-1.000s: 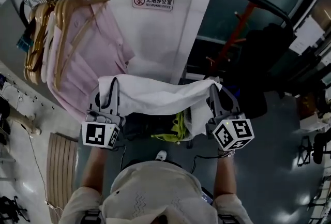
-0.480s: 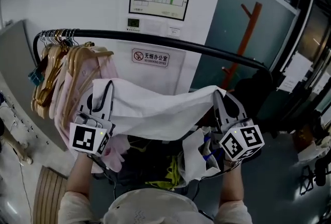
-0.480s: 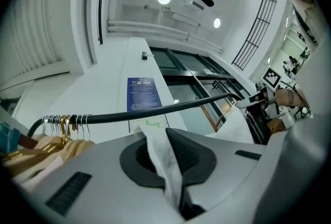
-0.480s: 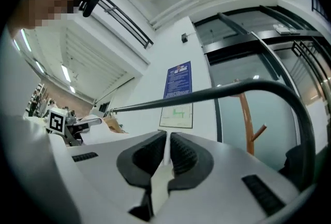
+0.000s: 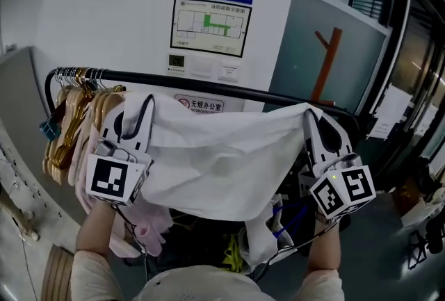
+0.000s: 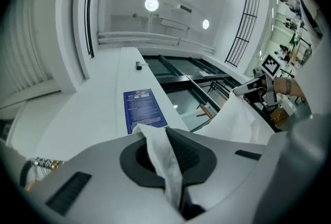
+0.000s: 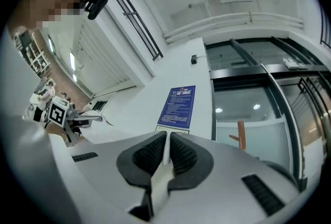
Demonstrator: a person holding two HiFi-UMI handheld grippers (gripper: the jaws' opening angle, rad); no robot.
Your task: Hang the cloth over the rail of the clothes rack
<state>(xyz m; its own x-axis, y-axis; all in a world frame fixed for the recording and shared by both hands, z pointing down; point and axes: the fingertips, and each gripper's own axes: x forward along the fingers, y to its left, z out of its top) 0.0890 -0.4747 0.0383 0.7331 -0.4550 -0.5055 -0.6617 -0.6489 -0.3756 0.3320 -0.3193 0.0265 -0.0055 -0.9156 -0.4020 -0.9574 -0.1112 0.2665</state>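
Cloth (image 5: 222, 153): white, stretched wide in front of the rail (image 5: 208, 86), top edge about level with it, middle sagging below.
Left gripper (image 6: 160, 132): fingers (image 6: 191, 153) pinched together on one cloth corner, near the rail's left end; a crumpled tuft pokes out past the tips.
Right gripper (image 7: 166, 137): fingers (image 7: 147, 155) clamped on the opposite corner, a thin fold sandwiched between the pads, towards the rail's right end.
Hangers (image 5: 69, 112): wooden, bunched at the rail's left end, just beside the left gripper.

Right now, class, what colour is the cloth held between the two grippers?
The cloth is plain white, clearest in the head view.
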